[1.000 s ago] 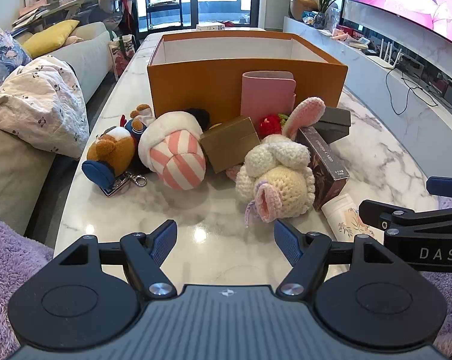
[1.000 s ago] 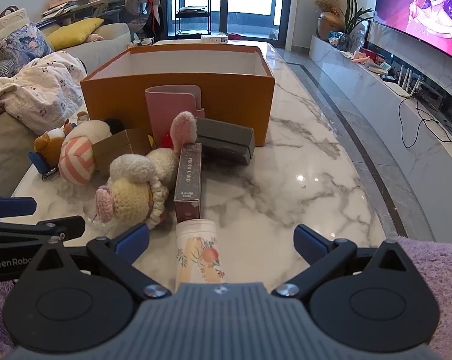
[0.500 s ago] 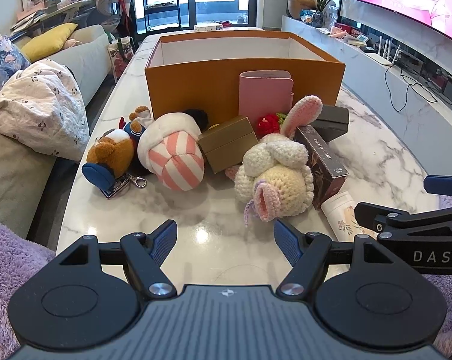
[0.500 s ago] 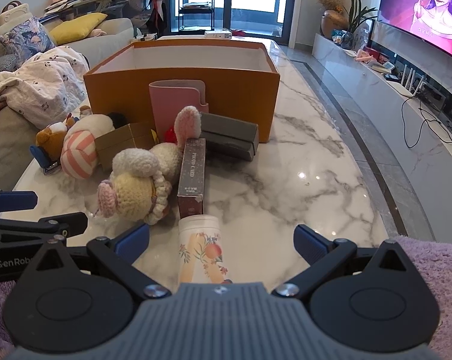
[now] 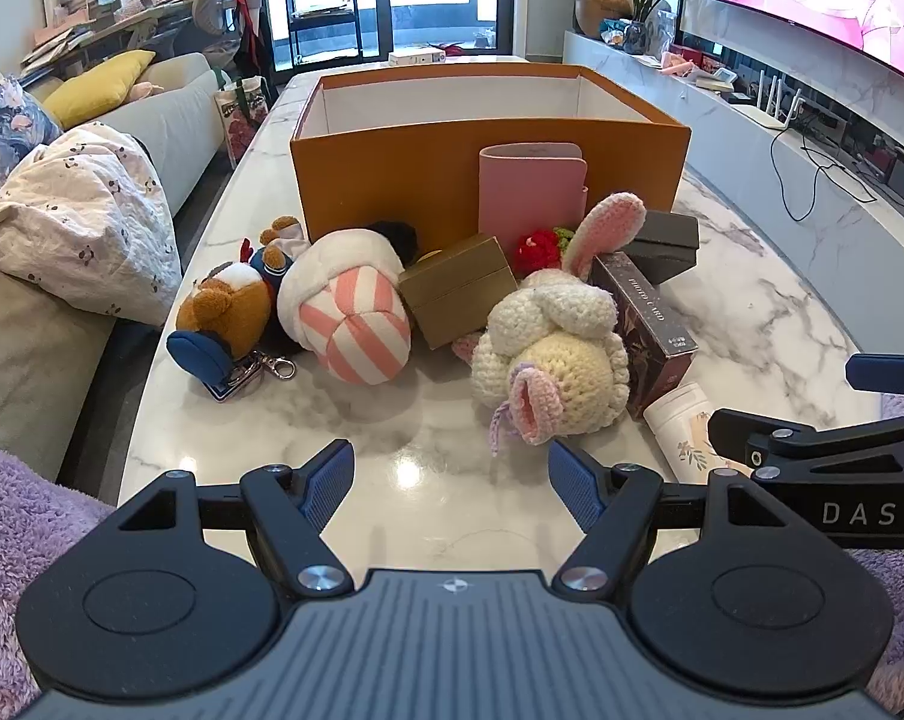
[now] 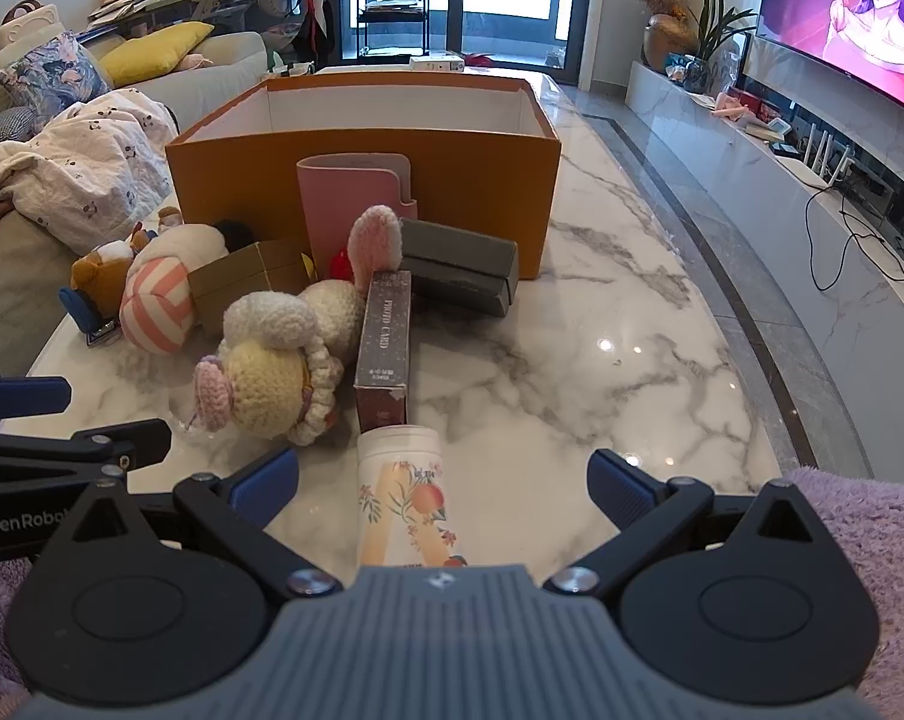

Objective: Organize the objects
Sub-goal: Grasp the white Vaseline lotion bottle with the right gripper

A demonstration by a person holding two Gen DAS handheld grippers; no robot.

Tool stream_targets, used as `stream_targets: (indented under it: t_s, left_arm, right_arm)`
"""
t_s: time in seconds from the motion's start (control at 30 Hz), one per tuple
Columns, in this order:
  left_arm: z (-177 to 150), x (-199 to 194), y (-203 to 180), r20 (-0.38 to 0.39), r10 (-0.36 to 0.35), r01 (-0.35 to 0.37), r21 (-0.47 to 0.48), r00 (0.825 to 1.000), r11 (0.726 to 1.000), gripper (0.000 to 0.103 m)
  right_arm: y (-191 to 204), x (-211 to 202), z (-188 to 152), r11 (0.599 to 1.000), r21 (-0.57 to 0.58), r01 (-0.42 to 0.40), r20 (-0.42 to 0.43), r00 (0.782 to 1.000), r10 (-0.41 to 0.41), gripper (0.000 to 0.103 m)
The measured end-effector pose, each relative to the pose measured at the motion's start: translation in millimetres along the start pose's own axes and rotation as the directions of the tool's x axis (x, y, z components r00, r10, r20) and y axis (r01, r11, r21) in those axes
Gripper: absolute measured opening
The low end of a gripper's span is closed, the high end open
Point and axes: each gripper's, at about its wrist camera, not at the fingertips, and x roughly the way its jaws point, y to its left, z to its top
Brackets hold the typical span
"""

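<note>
An open orange box (image 5: 392, 174) (image 6: 481, 180) stands mid-table, and a pink folder (image 5: 532, 192) (image 6: 356, 198) leans on its front. Before it lie a bear keychain plush (image 5: 227, 312), a pink-striped plush (image 5: 347, 312) (image 6: 152, 300), a gold box (image 5: 457, 288), a crocheted bunny (image 5: 556, 360) (image 6: 278, 372), a brown photo-card box (image 5: 649, 318) (image 6: 386, 348), a grey box (image 5: 661, 243) (image 6: 457, 264) and a floral white tube (image 6: 407, 498) (image 5: 682, 426). My left gripper (image 5: 452, 483) is open near the table's front edge. My right gripper (image 6: 443, 483) is open, the tube lying between its fingers untouched.
The marble table (image 6: 601, 360) has bare surface right of the pile. A sofa with a rumpled blanket (image 5: 74, 228) runs along the left. A TV (image 6: 841, 18) and low console line the right wall. Purple fuzzy sleeves (image 6: 859, 510) frame both grippers.
Both grippers have drifted slightly, so the pile sits a little differently in each view. The jaws stay wide and no object has moved.
</note>
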Motion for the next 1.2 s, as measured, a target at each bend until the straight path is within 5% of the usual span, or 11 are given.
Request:
stream_targets:
  t_s: [0.63, 0.83, 1.07, 1.2]
  left_arm:
    - [-1.6, 8.5, -0.7, -0.051, -0.071, 0.070, -0.029, 0.996, 0.997, 0.076]
    - [-1.1, 12.6, -4.4, -0.060, -0.123, 0.122, -0.017, 0.991, 0.992, 0.070]
    - [0.2, 21.5, -5.0, -0.090, -0.117, 0.116, -0.011, 0.989, 0.993, 0.070]
    - [0.9, 22.6, -8.2, -0.092, -0.118, 0.119, 0.009, 0.989, 0.993, 0.070]
  right_arm:
    - [-10.3, 13.0, -1.6, 0.998, 0.058, -0.026, -0.054, 0.998, 0.029, 0.101]
    - [-14.7, 30.8, -6.8, 0.993, 0.094, -0.066, -0.151, 0.985, 0.080, 0.077]
    - [-13.6, 49.1, -17.2, 0.991, 0.102, -0.092, -0.257, 0.959, 0.116, 0.078]
    - [-3.4, 49.2, -19.3, 0.998, 0.021, -0.060, -0.250, 0.966, 0.063, 0.070]
